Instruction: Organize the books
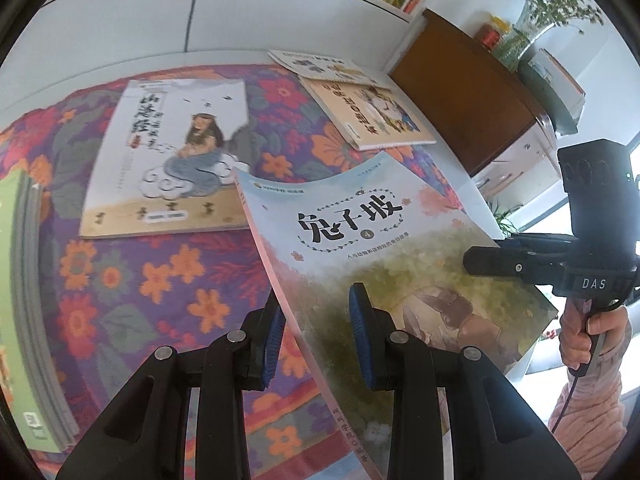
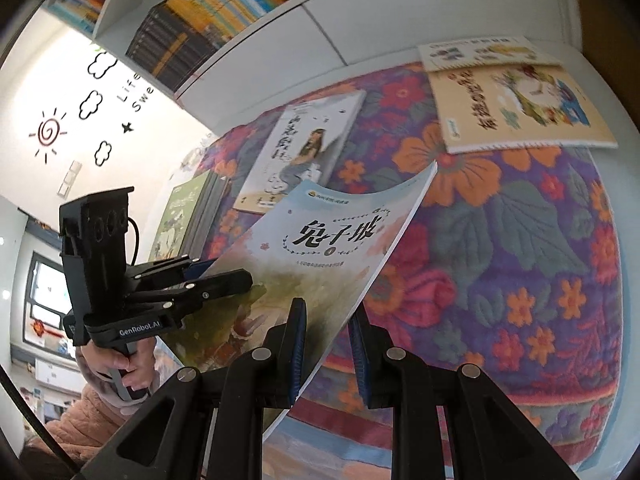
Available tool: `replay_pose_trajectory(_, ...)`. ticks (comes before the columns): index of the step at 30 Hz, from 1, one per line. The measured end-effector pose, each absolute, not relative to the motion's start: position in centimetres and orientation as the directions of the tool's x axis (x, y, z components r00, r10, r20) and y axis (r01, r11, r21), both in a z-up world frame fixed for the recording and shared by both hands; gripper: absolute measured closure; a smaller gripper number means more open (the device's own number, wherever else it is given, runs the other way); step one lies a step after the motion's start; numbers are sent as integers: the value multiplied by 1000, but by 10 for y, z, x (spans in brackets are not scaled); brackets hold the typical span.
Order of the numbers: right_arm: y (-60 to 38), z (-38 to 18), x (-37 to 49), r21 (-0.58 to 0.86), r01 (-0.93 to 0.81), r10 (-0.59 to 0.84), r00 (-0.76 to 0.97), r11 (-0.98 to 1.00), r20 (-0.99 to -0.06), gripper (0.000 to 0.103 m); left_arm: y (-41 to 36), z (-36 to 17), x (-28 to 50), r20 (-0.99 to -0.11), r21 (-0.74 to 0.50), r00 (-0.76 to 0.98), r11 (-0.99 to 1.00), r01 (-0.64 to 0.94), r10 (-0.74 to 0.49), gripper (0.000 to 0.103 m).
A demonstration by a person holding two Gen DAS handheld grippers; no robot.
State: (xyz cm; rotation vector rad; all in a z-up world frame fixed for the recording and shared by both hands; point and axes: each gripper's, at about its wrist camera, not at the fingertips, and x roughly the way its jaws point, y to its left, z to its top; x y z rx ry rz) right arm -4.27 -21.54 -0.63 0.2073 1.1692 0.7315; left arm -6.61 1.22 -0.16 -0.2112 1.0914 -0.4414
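left wrist view: left gripper (image 1: 318, 328) clamped on the spine edge of the pale blue rabbit book (image 1: 360, 248), held tilted above the floral rug (image 1: 152, 280). right gripper (image 2: 328, 344) clamped on the book's opposite edge. 1 white illustrated book (image 1: 168, 160) and 2 overlapping cream books (image 1: 368, 112) lie flat on the rug; green book stack (image 1: 24, 300) at left.
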Motion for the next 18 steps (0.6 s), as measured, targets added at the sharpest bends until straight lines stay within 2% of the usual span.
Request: replay_pose_trajectory(18,-151,25,-41,472,-563,671,212,678,-710,81,83,35,-84,-761,-362,508,914,185,-404,75)
